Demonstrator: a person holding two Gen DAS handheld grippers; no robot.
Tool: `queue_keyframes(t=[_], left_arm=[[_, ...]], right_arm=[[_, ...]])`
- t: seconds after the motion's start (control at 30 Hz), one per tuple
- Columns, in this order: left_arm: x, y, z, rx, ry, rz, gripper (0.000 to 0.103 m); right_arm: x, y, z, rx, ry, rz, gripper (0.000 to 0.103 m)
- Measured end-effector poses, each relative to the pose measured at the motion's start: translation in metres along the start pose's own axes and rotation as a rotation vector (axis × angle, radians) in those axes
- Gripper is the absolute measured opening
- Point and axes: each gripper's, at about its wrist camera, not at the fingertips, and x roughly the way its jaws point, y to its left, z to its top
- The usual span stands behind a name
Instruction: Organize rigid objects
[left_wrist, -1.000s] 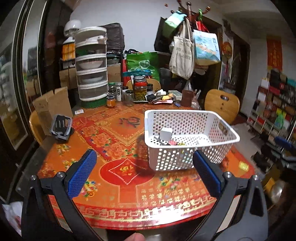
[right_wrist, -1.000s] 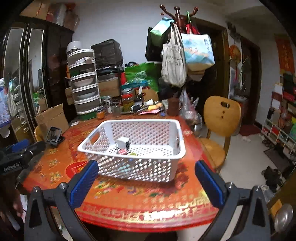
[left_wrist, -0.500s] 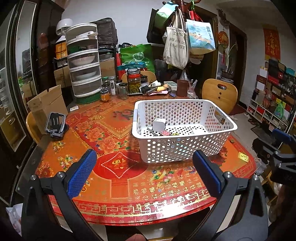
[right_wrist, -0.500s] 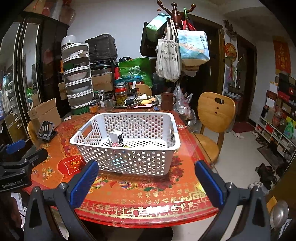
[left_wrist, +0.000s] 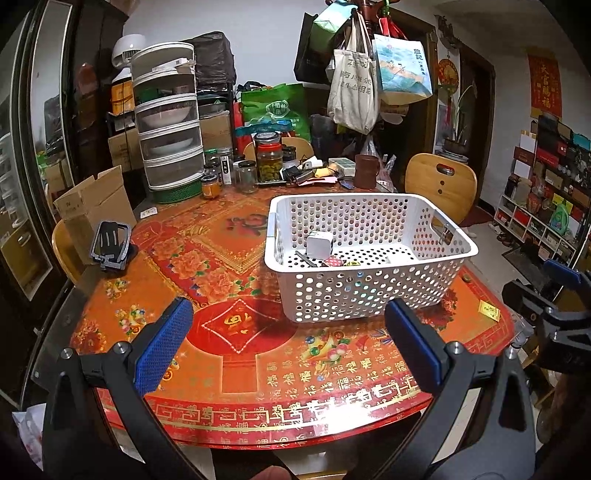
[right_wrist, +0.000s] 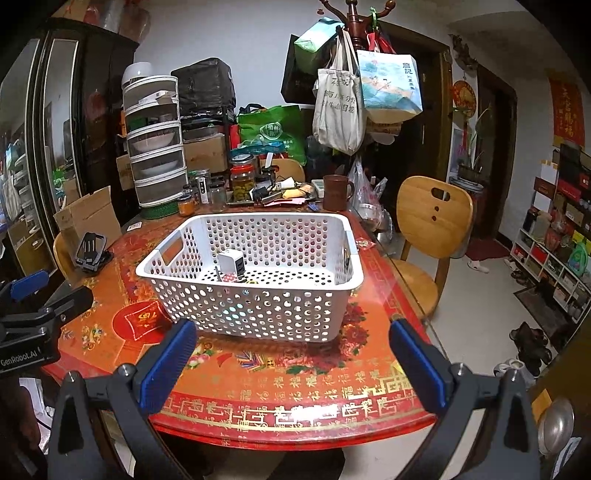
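A white perforated basket (left_wrist: 369, 254) sits on the round table (left_wrist: 236, 373), toward its right side, on the red and gold patterned cloth. Inside it, at the left of the floor, stands a small white charger cube (left_wrist: 319, 245) with a few small bits lying just beside it — too small to name. A binder clip (left_wrist: 445, 233) hangs on the basket's right wall.

The left tongs (left_wrist: 288, 347) hover at the near edge of the table, blue pads wide apart and holding nothing. The right tongs (right_wrist: 291, 363) hover at the near right edge, likewise spread wide and empty — the basket lies just beyond them.

At the far left of the table rests a black phone stand (left_wrist: 110, 247), well apart from the basket. Along the far side stand glass jars (left_wrist: 269, 158), a brown mug (left_wrist: 366, 171) and a stacked food cover (left_wrist: 168, 129). A wooden chair (right_wrist: 432, 225) stands at the right.
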Motion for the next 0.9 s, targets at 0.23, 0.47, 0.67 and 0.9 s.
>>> queue_keyframes(t=[0.23, 0.47, 0.67, 0.9], left_arm=[[0.0004, -0.0019, -0.0006, 0.001, 0.001, 0.003, 0.102], [0.0006, -0.0012, 0.0000, -0.005, 0.002, 0.008, 0.102], [0.0008, -0.0008, 0.0002, -0.008, 0.006, 0.008, 0.102], [0.0006, 0.0004, 0.0005, -0.010, 0.007, 0.010, 0.102]], right_arm=[[-0.0012, 0.0019, -0.0011, -0.006, -0.004, 0.000, 0.103], [-0.0008, 0.0026, -0.0012, -0.007, -0.003, -0.001, 0.103], [-0.0006, 0.0028, -0.0011, -0.007, -0.003, 0.000, 0.103], [-0.0008, 0.0041, -0.0016, -0.013, -0.006, 0.000, 0.103]])
